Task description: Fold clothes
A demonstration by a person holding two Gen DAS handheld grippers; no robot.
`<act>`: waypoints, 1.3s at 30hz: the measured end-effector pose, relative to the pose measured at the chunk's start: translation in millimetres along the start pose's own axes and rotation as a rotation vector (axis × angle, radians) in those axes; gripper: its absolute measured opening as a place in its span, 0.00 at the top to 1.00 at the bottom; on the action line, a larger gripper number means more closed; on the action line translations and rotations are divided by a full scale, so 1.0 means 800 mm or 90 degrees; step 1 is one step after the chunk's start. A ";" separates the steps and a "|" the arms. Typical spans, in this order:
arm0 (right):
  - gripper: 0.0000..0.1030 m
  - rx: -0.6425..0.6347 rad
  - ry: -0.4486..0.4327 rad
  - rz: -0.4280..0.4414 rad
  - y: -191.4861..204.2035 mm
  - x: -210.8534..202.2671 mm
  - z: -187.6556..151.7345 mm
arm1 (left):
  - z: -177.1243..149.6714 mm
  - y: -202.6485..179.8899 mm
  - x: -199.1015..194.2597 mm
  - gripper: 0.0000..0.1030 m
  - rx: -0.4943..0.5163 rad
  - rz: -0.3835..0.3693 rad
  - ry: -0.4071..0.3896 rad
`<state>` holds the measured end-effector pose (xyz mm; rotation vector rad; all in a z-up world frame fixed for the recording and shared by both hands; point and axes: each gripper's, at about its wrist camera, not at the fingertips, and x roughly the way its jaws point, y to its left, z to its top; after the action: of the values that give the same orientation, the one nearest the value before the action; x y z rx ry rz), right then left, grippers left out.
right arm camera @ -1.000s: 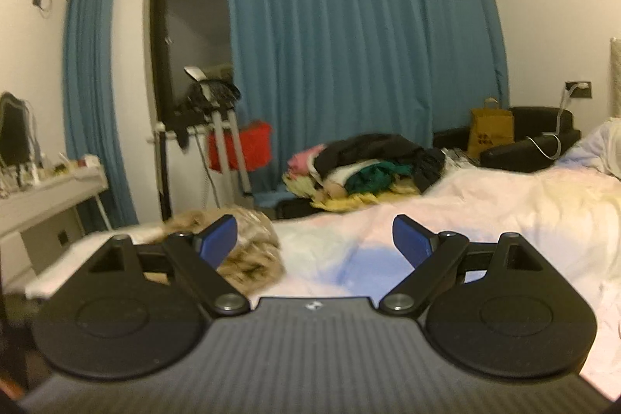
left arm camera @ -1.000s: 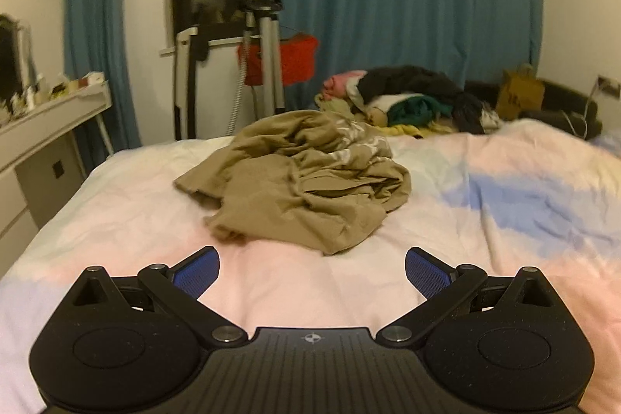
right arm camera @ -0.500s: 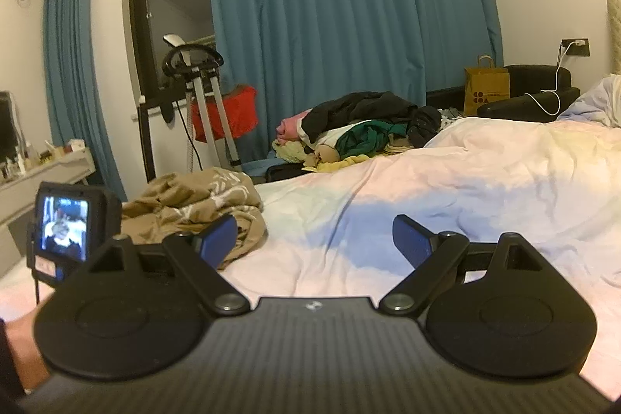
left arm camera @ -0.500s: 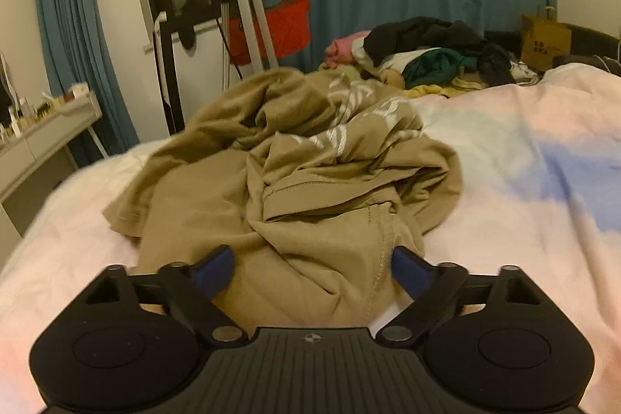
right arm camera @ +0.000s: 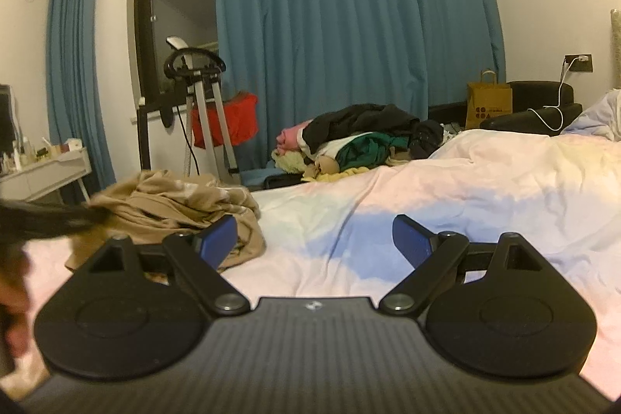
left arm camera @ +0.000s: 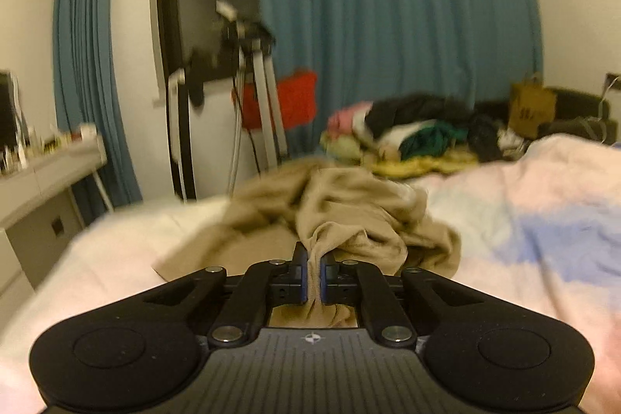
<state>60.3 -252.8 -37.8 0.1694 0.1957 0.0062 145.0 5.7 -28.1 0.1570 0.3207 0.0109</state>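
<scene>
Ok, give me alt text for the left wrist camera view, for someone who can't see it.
The left gripper is shut on a fold of a crumpled tan shirt lying on a bed with a pink and blue duvet. Behind are teal curtains, a heap of clothes and a white desk.

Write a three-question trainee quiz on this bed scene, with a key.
1. True or false: the left gripper is shut on the tan garment.
2. The right gripper is: A) open and holding nothing, B) shut on a sock, C) gripping the curtain.
3. Fill in: the clothes pile lies beyond the far edge of the ____.

Key: 1 true; 2 A; 3 bed.
</scene>
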 end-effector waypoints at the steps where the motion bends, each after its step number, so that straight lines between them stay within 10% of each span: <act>1: 0.14 0.004 -0.004 0.000 0.001 -0.006 0.001 | 0.004 0.007 -0.020 0.94 0.002 -0.005 -0.015; 15: 0.14 0.006 0.004 0.085 0.045 -0.075 0.002 | 0.018 0.170 -0.197 0.95 -0.036 0.063 -0.039; 25: 0.14 -0.009 0.079 0.127 0.063 -0.052 -0.017 | -0.042 0.253 -0.140 0.74 -0.073 0.096 0.236; 30: 0.14 0.003 0.097 0.130 0.059 -0.043 -0.018 | -0.036 0.252 -0.171 0.57 -0.070 0.098 0.208; 39: 0.14 0.059 0.130 0.108 0.043 -0.025 -0.025 | -0.009 0.110 -0.119 0.38 0.095 -0.128 0.195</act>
<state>36.8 -215.7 -47.6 0.2770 0.3857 0.1846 53.5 90.0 8.6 0.2718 0.6425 -0.1893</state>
